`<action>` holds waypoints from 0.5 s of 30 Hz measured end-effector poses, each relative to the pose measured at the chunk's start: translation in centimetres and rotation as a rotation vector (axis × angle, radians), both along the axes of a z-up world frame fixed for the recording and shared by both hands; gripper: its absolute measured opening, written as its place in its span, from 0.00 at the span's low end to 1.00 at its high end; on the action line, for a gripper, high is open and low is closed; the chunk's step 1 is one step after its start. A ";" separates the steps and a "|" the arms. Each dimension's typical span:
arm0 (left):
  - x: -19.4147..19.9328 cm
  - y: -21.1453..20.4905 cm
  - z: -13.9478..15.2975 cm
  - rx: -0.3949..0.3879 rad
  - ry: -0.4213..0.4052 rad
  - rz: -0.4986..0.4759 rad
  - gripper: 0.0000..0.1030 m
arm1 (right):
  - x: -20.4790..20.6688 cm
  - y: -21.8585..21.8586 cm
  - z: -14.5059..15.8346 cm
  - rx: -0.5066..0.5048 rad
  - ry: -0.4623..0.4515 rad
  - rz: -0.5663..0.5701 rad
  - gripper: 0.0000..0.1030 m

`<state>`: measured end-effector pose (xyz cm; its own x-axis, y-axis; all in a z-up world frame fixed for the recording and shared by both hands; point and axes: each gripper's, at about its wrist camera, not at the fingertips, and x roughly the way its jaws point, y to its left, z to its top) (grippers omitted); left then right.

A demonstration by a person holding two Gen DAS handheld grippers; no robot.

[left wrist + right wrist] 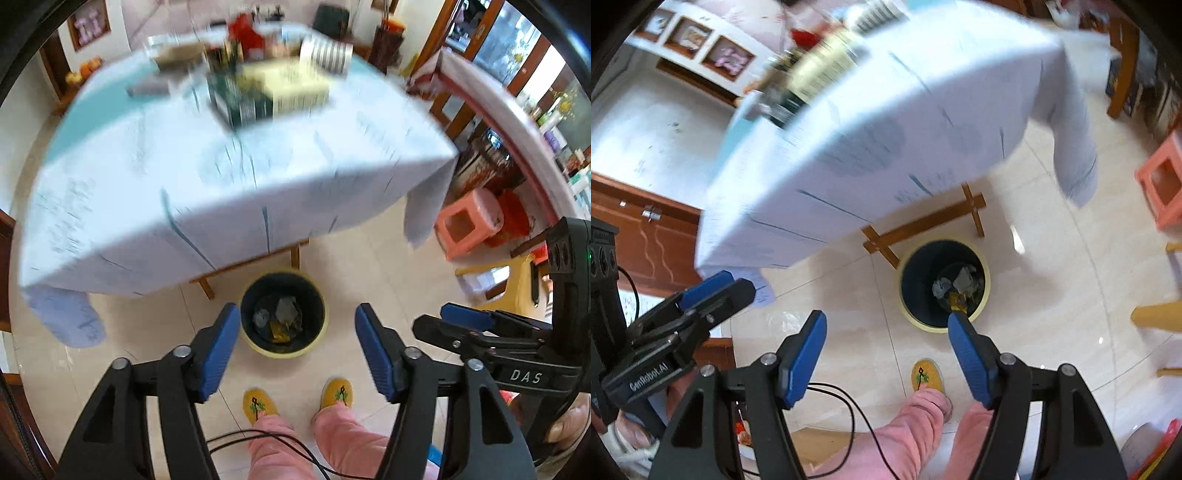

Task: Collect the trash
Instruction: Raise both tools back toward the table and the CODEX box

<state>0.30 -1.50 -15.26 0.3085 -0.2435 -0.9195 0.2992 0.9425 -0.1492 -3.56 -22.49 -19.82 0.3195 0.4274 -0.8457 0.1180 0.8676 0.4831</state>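
Blue-padded left gripper (297,345) and right gripper (886,350) both spread, empty; labels "DAS", "GenRobot.AI"; one bin (283,312).

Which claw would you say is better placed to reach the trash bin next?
Left, probably: the bin sits centred between the fingers of the open left claw; for the open right claw it lies off toward one finger.

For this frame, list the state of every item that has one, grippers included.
left gripper: open, empty
right gripper: open, empty
trash bin: upright on the floor, uncovered, crumpled trash at the bottom
tablecloth: draped over the table
pink stool: tipped on its side
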 end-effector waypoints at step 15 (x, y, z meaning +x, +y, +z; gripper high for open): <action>-3.5 2.7 16.1 -0.030 -0.217 0.115 0.93 | -1.4 -0.4 14.5 -0.038 -0.283 0.100 0.67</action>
